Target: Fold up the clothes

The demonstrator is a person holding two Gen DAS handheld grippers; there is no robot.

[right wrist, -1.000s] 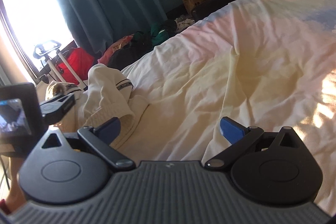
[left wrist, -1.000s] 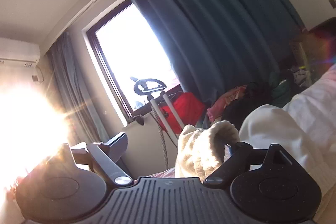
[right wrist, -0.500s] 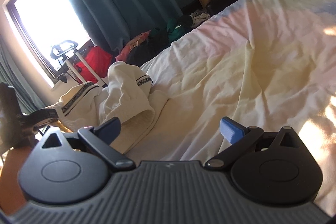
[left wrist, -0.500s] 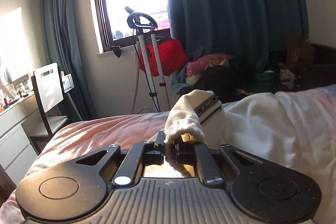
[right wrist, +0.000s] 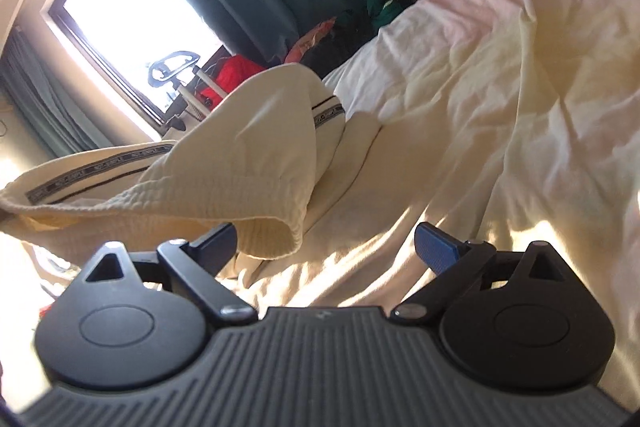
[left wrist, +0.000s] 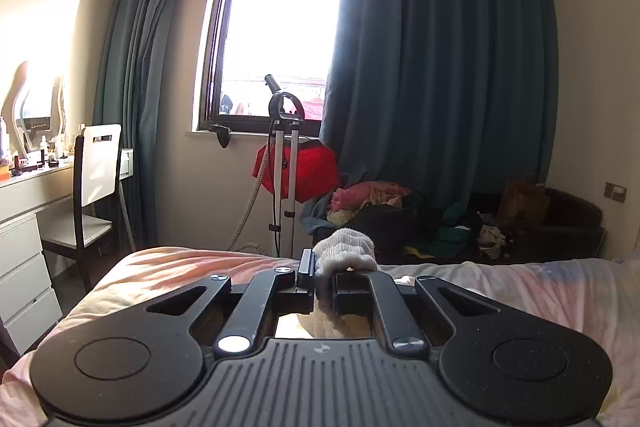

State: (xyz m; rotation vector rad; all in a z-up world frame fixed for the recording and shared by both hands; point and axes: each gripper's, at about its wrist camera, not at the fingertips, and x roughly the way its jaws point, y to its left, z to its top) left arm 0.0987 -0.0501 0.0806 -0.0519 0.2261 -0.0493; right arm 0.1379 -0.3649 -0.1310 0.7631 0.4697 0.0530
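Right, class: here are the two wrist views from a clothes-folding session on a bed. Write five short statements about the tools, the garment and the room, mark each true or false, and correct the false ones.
1. The left tool is clamped on a bunch of the cream garment. True.
2. The right tool is shut on the garment. False: its jaws stand wide apart and hold nothing; a fold of the garment lies just beyond its left finger.
3. The garment has a dark printed band along an edge. True.
4. The curtains fully cover the window. False: they are drawn aside and the window glares bright.
5. A white chair stands at the desk. True.
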